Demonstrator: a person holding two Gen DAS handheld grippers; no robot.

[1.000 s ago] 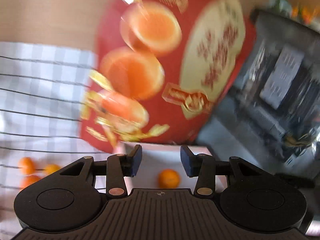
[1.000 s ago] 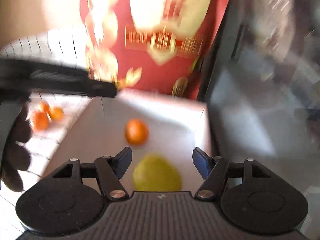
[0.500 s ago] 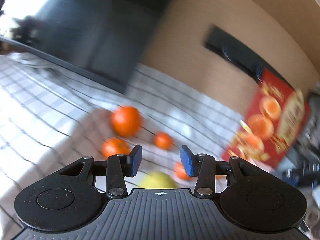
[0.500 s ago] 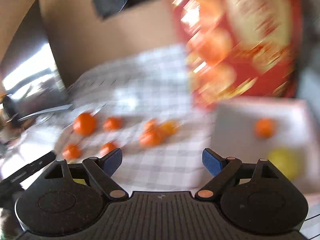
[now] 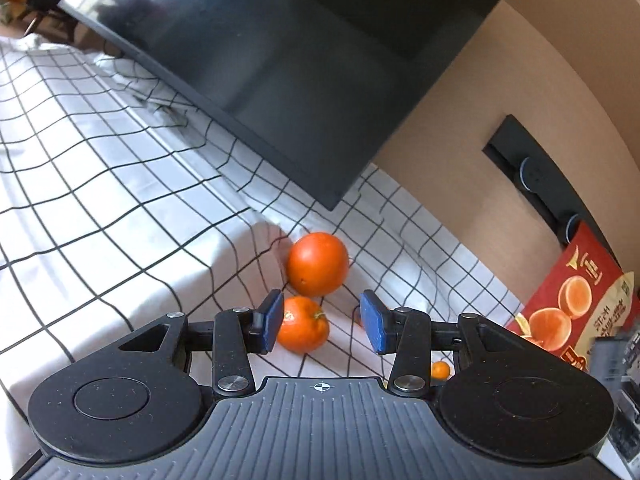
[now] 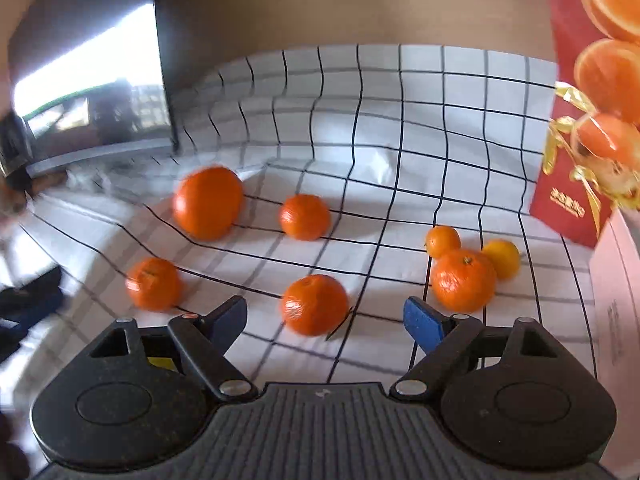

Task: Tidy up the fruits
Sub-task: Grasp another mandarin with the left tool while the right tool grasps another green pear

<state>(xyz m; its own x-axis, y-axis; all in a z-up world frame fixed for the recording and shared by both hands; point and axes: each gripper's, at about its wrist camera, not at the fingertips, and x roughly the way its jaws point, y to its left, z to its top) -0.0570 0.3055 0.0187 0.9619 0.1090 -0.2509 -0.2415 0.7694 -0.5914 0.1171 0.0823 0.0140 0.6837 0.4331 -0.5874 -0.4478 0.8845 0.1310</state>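
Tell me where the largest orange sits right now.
In the right wrist view, the largest orange lies far left on the checked cloth, beside the dark screen, with a mandarin to its right.

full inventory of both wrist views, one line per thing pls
oranges: seven in right wrist view, orange and one yellower, loose on the cloth; largest at far left, three clustered at right
checked cloth: one, white with black grid, covers the table
red box: one, red with printed oranges and gold, stands at right edge
pale box: one, pinkish white, right edge, partly out of frame
dark screen: one, black, glossy, behind the cloth
wall: beige, with a black plate
left claw: open, an orange just past its left finger
right claw: open wide, an orange just ahead between the fingers
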